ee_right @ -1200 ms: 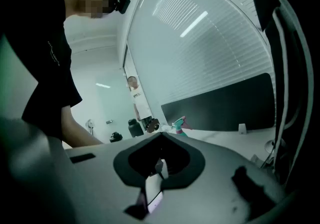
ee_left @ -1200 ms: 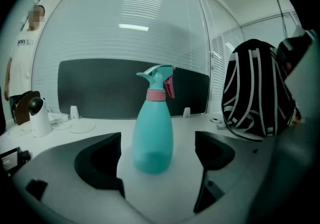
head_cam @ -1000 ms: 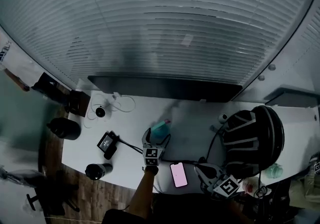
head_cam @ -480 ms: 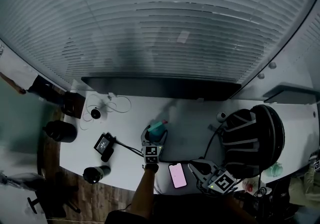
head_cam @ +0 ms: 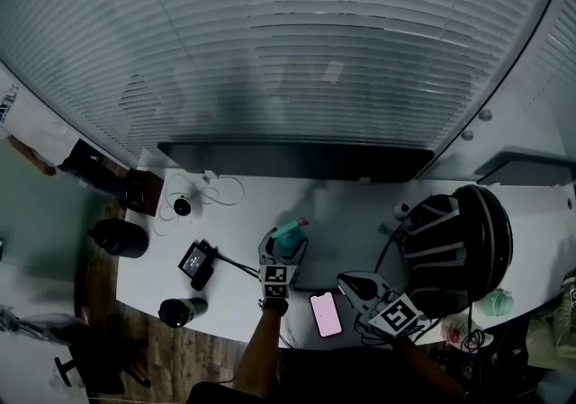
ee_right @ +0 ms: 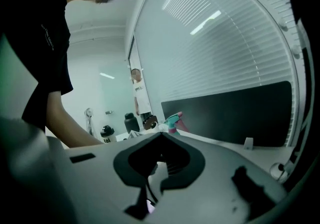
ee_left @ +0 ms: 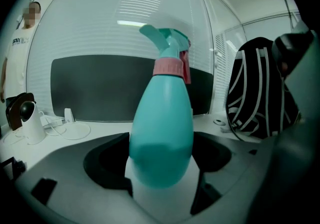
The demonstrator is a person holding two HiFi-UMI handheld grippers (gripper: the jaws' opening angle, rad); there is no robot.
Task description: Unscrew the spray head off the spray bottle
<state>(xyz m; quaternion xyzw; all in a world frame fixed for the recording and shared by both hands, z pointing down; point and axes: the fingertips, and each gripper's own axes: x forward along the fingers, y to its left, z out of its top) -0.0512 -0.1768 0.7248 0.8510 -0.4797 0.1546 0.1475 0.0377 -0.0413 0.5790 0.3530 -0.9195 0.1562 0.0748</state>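
Observation:
A teal spray bottle (head_cam: 286, 236) with a pink collar (ee_left: 169, 67) and a teal spray head (ee_left: 167, 43) stands upright on the white table (head_cam: 360, 213). My left gripper (head_cam: 283, 249) reaches in from the near side, and its jaws press on both sides of the bottle's body (ee_left: 162, 133). My right gripper (head_cam: 349, 282) hovers shut near the table's front edge, to the right of the bottle, with nothing in it. In the right gripper view its closed tips (ee_right: 160, 135) point towards the bottle (ee_right: 173, 120), which stands well ahead of them.
A phone with a pink screen (head_cam: 324, 314) lies between the two grippers. A black-and-white backpack (head_cam: 454, 245) fills the right side. A dark panel (head_cam: 297, 161) runs along the back. At the left are a white camera (head_cam: 183, 205), a black device (head_cam: 196, 260) and dark flasks (head_cam: 180, 309).
The left jaws have closed in from wide open onto the bottle's body. The right gripper has moved up and to the left, nearer the phone and the bottle.

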